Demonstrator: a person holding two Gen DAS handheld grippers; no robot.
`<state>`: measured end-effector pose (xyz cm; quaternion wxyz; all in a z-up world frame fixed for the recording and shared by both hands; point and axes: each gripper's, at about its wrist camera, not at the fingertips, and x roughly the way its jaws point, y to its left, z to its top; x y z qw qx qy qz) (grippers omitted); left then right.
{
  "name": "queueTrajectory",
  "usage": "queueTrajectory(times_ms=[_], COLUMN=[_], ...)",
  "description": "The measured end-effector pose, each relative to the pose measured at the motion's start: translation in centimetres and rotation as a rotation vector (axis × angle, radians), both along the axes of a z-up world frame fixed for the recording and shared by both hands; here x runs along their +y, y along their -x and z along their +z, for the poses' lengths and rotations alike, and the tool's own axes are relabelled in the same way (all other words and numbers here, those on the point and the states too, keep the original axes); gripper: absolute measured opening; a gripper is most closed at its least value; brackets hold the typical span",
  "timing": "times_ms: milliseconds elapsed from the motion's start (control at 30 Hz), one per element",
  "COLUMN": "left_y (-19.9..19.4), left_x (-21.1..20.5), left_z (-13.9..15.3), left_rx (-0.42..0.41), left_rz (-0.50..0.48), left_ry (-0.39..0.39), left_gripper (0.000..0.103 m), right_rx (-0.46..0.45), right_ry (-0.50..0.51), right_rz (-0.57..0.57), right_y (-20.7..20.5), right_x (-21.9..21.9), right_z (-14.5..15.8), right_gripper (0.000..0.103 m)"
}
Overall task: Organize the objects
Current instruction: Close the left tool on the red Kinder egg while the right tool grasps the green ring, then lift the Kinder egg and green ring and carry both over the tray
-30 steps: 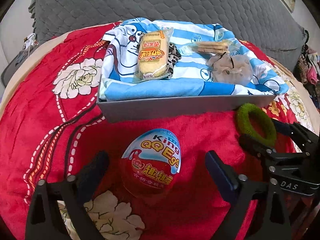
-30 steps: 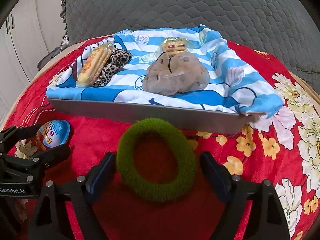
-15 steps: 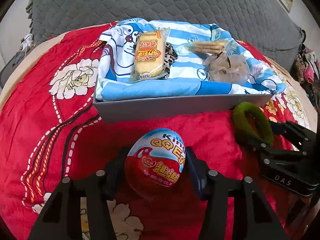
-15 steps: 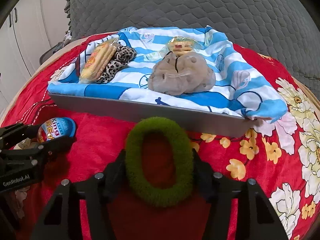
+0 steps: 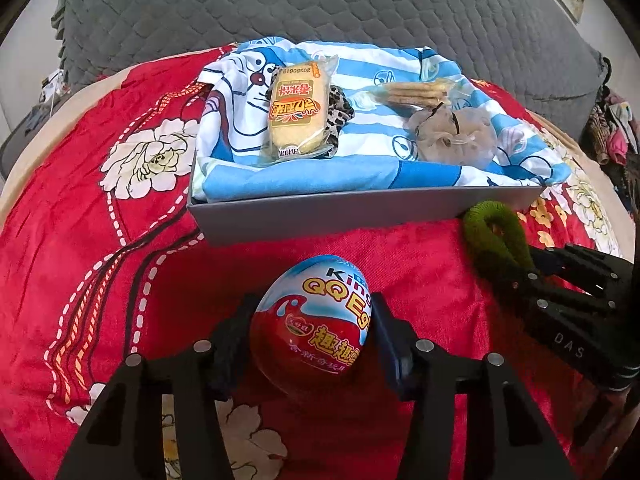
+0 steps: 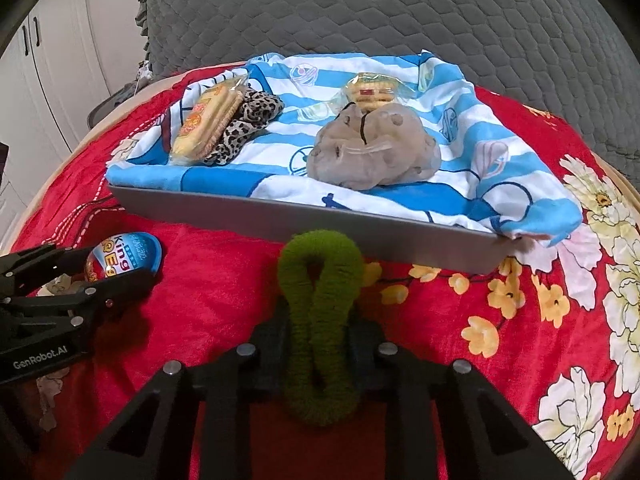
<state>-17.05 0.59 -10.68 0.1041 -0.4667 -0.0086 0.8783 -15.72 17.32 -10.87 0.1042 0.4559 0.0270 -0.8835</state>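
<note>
The left gripper [image 5: 312, 332] has its pads pressed against both sides of a toy egg [image 5: 314, 320], red below and blue and white on top, which sits on the red flowered blanket [image 5: 100, 248] just in front of a grey tray [image 5: 320, 216]; its jaws have just been closing around the egg and stand about half open, stopped by the egg's width. The right gripper [image 6: 318, 344] has just been closing too; its jaws are nearly together and pinch a fuzzy green hair tie [image 6: 320, 312] flat, so the ring folds into a narrow loop that sticks up in front of the tray's near wall; from the left wrist camera the same green loop [image 5: 496, 236] shows at the tray's right front corner, and the right gripper [image 5: 516, 264] beside it.

The tray is lined with a blue and white striped cartoon cloth [image 6: 500, 168] that spills over its right edge; on the cloth, at the left, lies a wrapped snack cake [image 5: 298, 112] leaning on a leopard-print hair tie [image 6: 248, 120]; further right sits a sheer beige pouch [image 6: 372, 152], and just behind it a clear pack of biscuits [image 6: 370, 90]. A grey quilted cover [image 6: 360, 12] lies behind the tray.
</note>
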Motion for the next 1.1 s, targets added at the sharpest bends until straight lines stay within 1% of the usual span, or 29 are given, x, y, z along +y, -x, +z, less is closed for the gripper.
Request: queueTrajectory(times_ms=[567,800,1100], left_y=[-0.4,-0.8,-1.6], left_x=[0.3,0.2,0.5], left_z=[1.1,1.9,4.1], left_rx=[0.022,0.031,0.060], left_rz=[0.001,0.000,-0.002], left_ry=[-0.011,-0.015,-0.017], left_gripper=[0.055,0.055,0.055], right_rx=[0.014,0.023,0.048], right_ry=[0.088,0.094,0.102], right_rz=[0.000,0.000,0.006], right_y=[-1.0,-1.6,-2.8], right_x=[0.6,0.6,0.7], right_z=[2.0,2.8,4.8], right_gripper=[0.023,0.023,0.023])
